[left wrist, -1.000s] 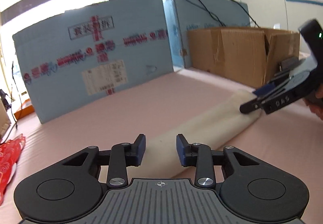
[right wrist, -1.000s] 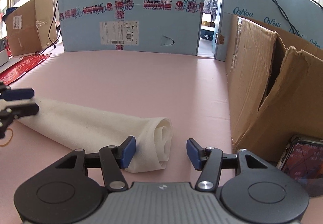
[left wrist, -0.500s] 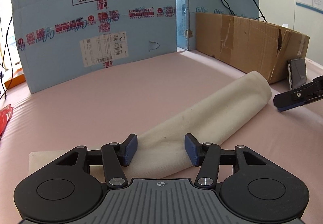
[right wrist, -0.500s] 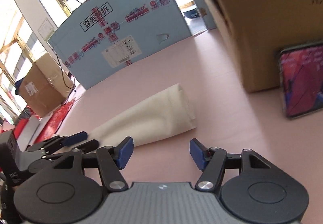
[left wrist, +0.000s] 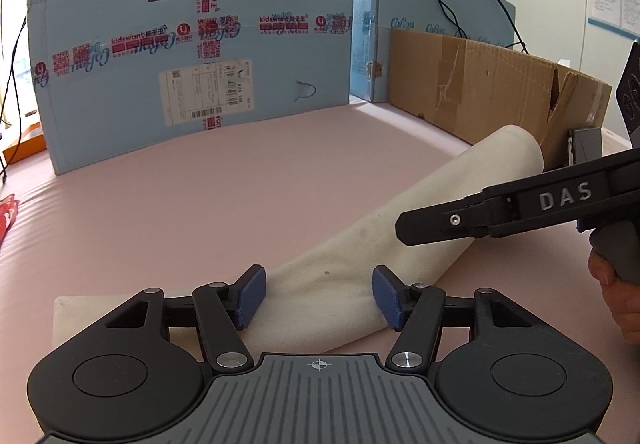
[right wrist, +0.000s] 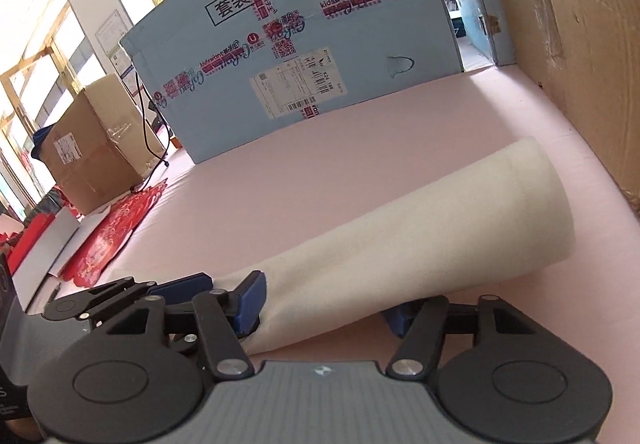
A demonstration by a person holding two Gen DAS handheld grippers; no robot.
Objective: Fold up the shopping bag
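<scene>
- A cream fabric shopping bag rolled into a long tube lies on the pale pink padded surface, running from the near centre out to the far right in the left wrist view.
- A flat cream edge of the bag sticks out to the left at the near end, behind the left gripper's linkage.
- The left gripper is wide open, its blue-padded fingers standing on either side of the roll's near end; whether the pads touch the cloth I cannot tell.
- The right gripper is also spread wide and straddles the same near part of the roll; its left pad sits just beside the fabric, and its right pad is partly hidden under the roll.
- In the left wrist view the right gripper's black body, marked "DAS", reaches in from the right above the roll, with a person's hand on its grip.
- In the right wrist view the left gripper's black linkage with a blue pad shows at the near left, close to the roll's end.
- A large light-blue printed cardboard panel stands at the far side of the surface.
- A brown torn cardboard box stands at the far right, near the roll's far end.
- Red patterned sheets lie at the left edge of the surface.
</scene>
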